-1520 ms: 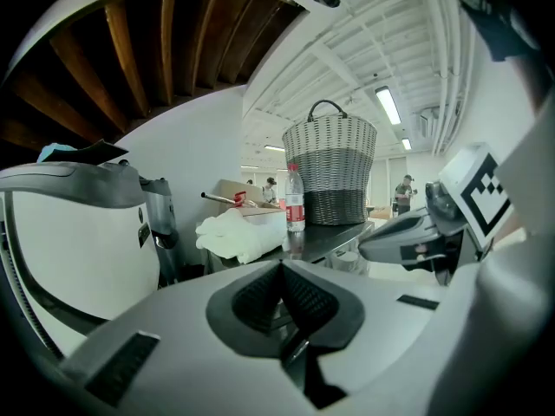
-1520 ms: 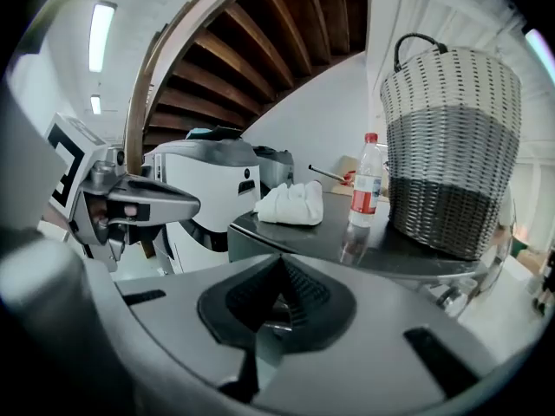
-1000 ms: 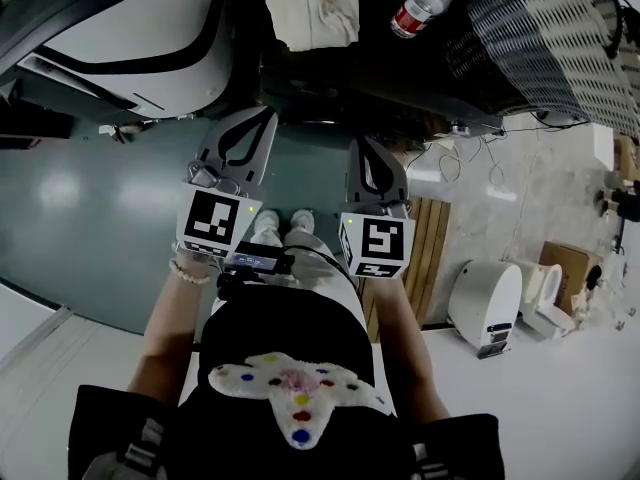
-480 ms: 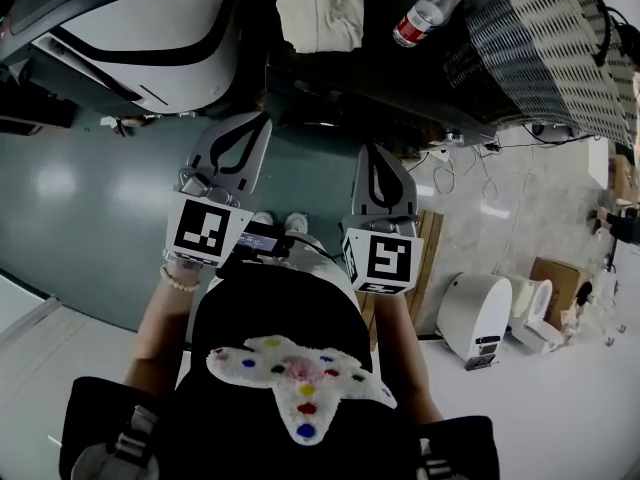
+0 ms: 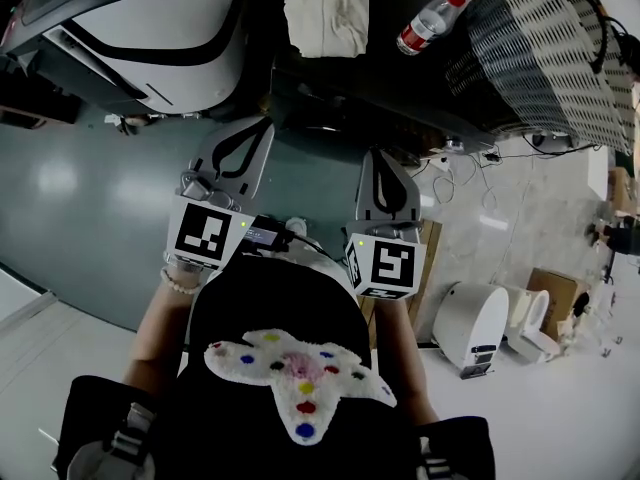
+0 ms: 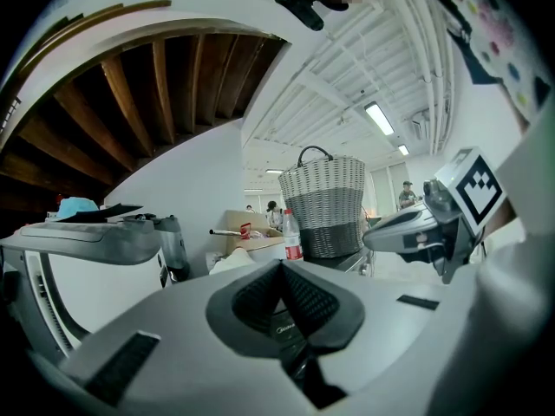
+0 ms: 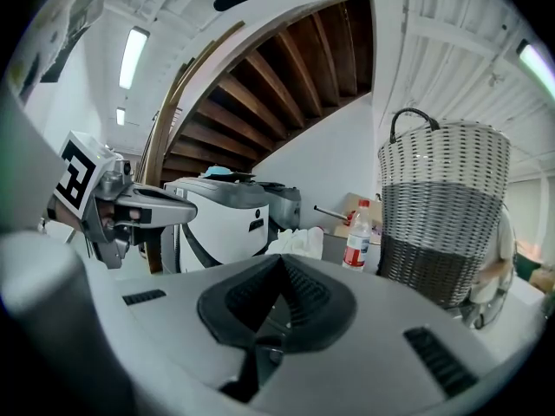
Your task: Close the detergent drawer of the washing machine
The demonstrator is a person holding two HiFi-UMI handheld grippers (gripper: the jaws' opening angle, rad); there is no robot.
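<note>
Both tools are held side by side in front of the person's body, roughly level, pointing at the washing machine (image 5: 385,73) – the dark unit straight ahead.

Left tool (image 5: 258,126): jaws fully together, nothing between them. A strip of the machine's dark front shows through the gap behind the tips in the left gripper view.

Right tool (image 5: 380,158): jaws likewise pressed together, empty.

Neither tool touches the machine; both are short of its front edge, over the grey-green floor (image 5: 80,198).

Detergent drawer – cannot be made out in any view.

On the machine's top are a white cloth (image 5: 325,8), a water bottle (image 5: 430,23) and a wicker basket (image 5: 550,48). A white machine (image 5: 150,28) stands to its left.
</note>
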